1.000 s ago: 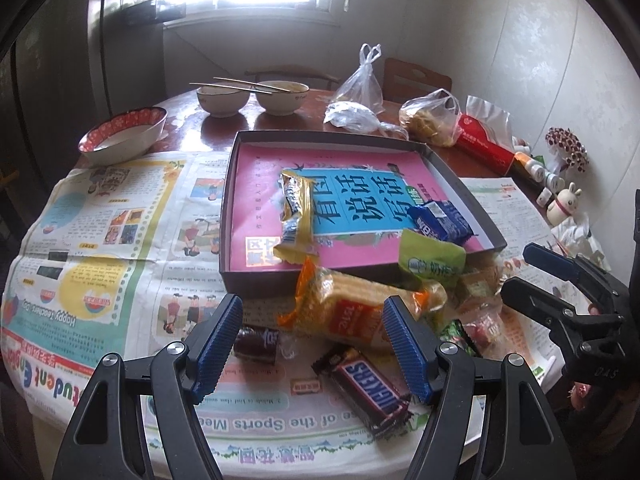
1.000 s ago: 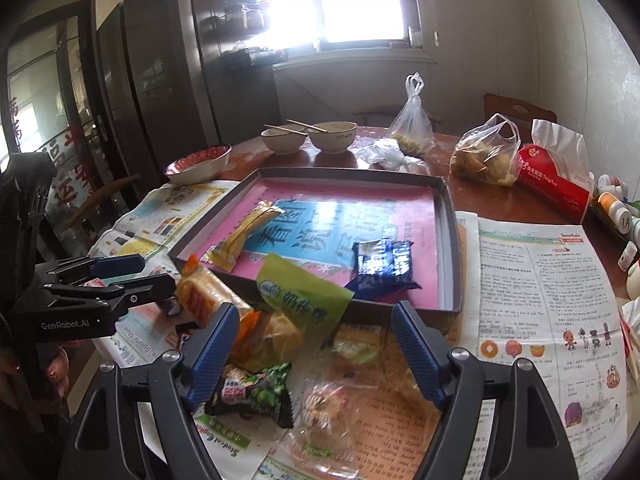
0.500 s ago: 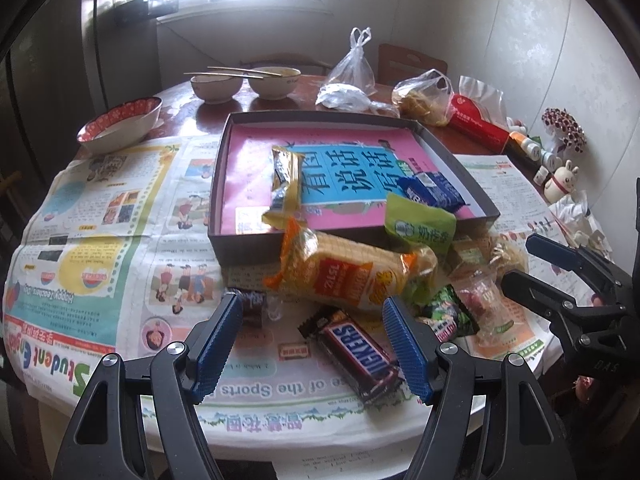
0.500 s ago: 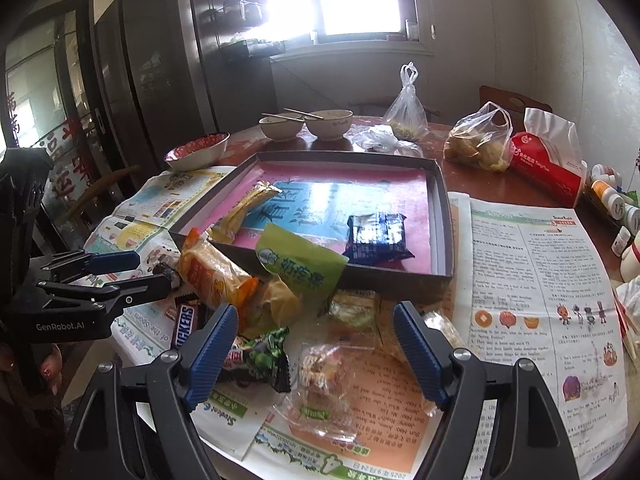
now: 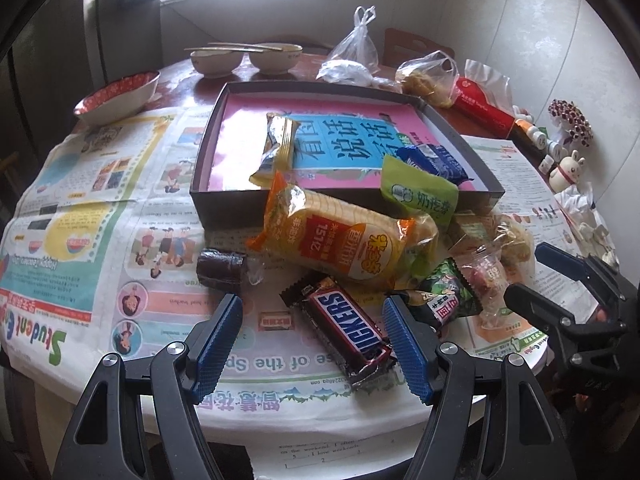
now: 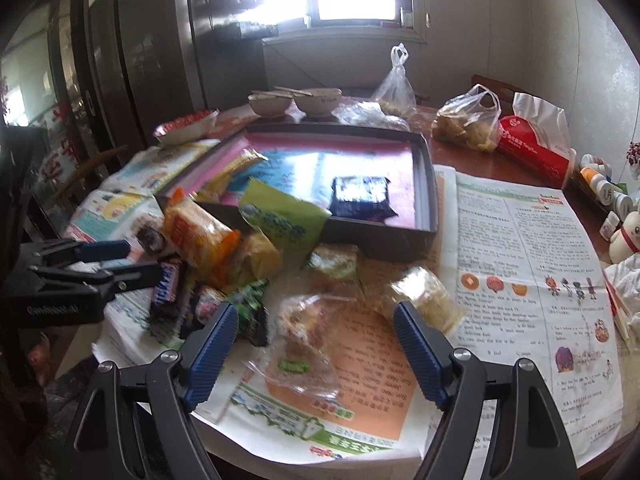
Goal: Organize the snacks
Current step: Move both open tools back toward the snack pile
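Tabletop (image 5: 120, 184): newspaper-covered, it ran beneath and ahead of both tools, the paper probably there to keep the wood clean while the snacks were sorted.
Tray (image 5: 248, 200): a shallow dark box with a pink-and-blue liner, it lay beyond the snack heap, straight ahead of the left tool; its low walls suited it as the collecting place.
Snacks already in the tray: a yellow wafer pack (image 5: 276, 148) and a dark blue packet (image 6: 362, 196) lay flat on the liner, far from either tool.
Snack heap: it was piled against the tray's near wall, between the tray and the tools, so most of the sorting appeared undone.
Orange cracker bag (image 5: 340, 236): the largest loose item, it lay just ahead of the left tool, leaning on the tray wall.
Green pouch (image 5: 420, 192): it was draped over the tray's near rim, half in and half out.
Snickers bar (image 5: 344, 328): it lay on the newspaper directly between the left tool's fingers, untouched.
Clear-wrapped pastry (image 6: 304, 328): it lay between the right tool's fingers, also untouched.
Left tool (image 5: 312, 340): spread wide and empty, it was angled down over the bar, seemingly lined up for a pick.
Right tool (image 6: 316, 352): spread wide and empty, it was tilted down over the pastry.
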`<state>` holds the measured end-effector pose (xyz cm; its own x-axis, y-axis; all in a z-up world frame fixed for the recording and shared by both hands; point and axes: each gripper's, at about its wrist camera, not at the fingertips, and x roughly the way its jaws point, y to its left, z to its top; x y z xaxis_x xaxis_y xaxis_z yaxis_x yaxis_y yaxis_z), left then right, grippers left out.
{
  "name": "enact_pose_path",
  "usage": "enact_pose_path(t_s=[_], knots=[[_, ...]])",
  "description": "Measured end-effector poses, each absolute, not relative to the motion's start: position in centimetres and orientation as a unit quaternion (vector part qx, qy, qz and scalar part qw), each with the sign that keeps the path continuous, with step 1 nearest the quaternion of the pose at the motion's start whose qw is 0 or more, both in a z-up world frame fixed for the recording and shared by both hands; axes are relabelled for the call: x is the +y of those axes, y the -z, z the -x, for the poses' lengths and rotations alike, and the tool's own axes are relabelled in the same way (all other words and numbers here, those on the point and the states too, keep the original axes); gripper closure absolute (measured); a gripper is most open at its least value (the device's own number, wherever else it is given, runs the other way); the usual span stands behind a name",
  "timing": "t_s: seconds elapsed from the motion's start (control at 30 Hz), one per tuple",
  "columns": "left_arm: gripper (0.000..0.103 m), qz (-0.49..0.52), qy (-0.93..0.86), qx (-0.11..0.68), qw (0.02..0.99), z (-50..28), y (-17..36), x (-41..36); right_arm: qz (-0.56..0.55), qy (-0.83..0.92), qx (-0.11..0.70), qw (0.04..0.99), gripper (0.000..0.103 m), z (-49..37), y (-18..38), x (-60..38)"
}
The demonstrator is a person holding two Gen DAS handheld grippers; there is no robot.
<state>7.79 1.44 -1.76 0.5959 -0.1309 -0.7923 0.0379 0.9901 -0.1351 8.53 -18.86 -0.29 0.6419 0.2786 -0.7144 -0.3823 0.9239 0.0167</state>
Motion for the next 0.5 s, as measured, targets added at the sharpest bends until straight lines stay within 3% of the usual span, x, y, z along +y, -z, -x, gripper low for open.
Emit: enact_pose_path(t_s=[0.3,0.5], knots=[[0.029,0.043,0.044,0.462,0.885,-8.3,3.0,0.6,0.088,-0.175,0.400,0.895,0.024,-8.8,2.1,-18.6],[0.029,0.043,0.039,0.467,0.882,-8.6,3.4,0.6,0.083,-0.165,0.400,0.898,0.033,-9.4,2.5,-19.0]])
